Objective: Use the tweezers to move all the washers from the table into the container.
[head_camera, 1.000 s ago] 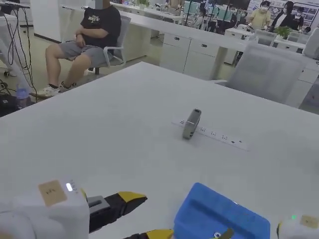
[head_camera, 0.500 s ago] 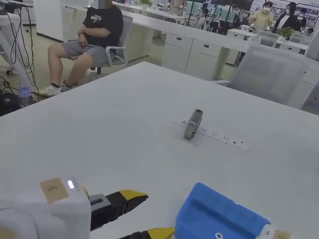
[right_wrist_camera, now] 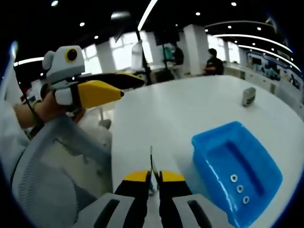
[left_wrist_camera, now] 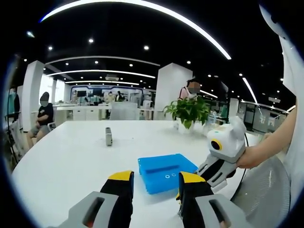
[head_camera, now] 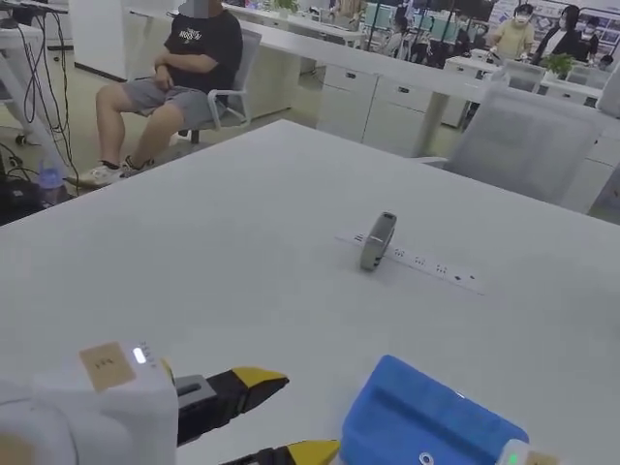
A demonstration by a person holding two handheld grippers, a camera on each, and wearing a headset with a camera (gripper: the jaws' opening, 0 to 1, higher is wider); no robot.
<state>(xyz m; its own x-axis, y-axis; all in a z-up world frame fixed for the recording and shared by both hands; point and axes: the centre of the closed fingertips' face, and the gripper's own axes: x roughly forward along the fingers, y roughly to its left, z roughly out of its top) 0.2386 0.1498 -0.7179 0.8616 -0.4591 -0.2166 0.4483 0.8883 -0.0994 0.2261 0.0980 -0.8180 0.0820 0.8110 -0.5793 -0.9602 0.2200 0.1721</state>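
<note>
The blue container (right_wrist_camera: 237,171) lies on the white table with three small washers (right_wrist_camera: 240,188) in its recess; it also sits at the lower right of the head view as the blue container (head_camera: 436,426) and in the left gripper view as the blue container (left_wrist_camera: 166,171). My right gripper (right_wrist_camera: 154,176) is shut on the thin metal tweezers (right_wrist_camera: 152,164), whose tip hangs left of the container. My left gripper (left_wrist_camera: 156,179) is open with nothing in it, near the table's front edge, left of the container, as the left gripper (head_camera: 295,415) shows.
A grey device (head_camera: 376,240) stands on a white power strip (head_camera: 431,263) mid-table. A person sits on a chair (head_camera: 228,77) beyond the far left edge. A grey office chair (head_camera: 523,136) stands at the far right edge.
The right gripper with the tweezers has drawn back from over the container, nearly out of the head view's bottom edge. The left gripper stays put.
</note>
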